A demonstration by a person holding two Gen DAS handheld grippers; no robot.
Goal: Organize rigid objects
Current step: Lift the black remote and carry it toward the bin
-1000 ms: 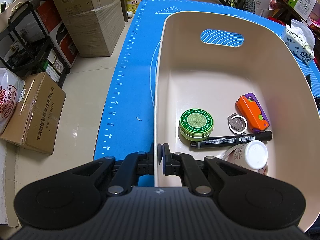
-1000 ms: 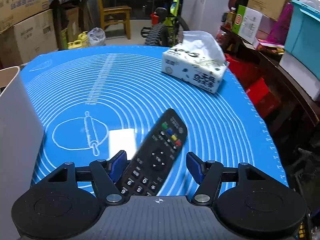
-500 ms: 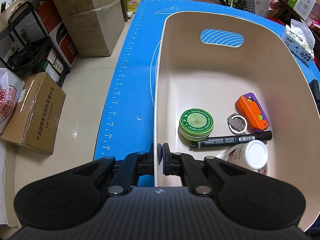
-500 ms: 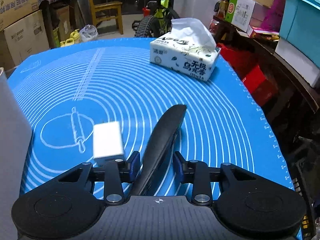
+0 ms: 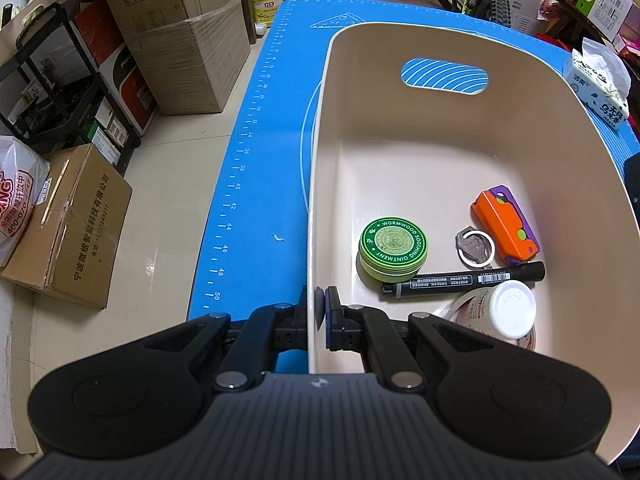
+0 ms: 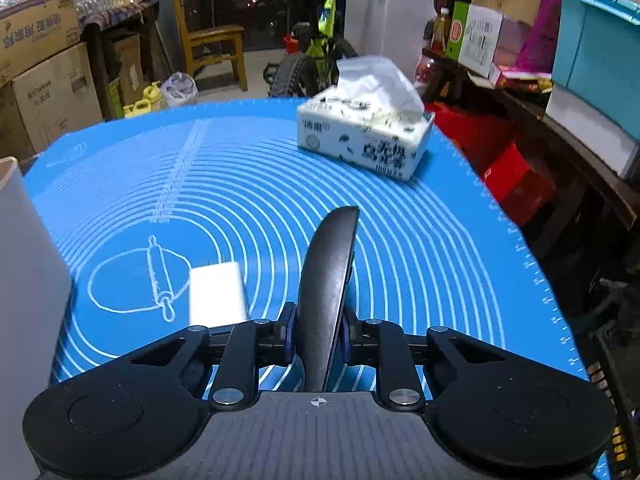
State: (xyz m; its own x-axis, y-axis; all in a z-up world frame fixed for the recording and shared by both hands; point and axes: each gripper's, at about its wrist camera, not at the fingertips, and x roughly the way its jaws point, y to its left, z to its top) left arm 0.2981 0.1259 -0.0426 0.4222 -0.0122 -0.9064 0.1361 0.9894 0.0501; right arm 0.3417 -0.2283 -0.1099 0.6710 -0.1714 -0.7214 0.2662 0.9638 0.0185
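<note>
Both grippers clamped: right on a remote, left on the basin's wall.

The right gripper [image 6: 319, 336] is closed on a black plastic remote control [image 6: 330, 280], held on edge above the blue silicone mat [image 6: 260, 184] on the tabletop. Left of the remote lies a small white block [image 6: 216, 296]; beyond the remote sits a white tissue pack [image 6: 364, 140]. The left gripper [image 5: 320, 312] pinches the near wall of the beige plastic basin [image 5: 400, 120], which holds a round green ointment tin [image 5: 392, 248] and a black marker [image 5: 460, 279] against the tin.
</note>
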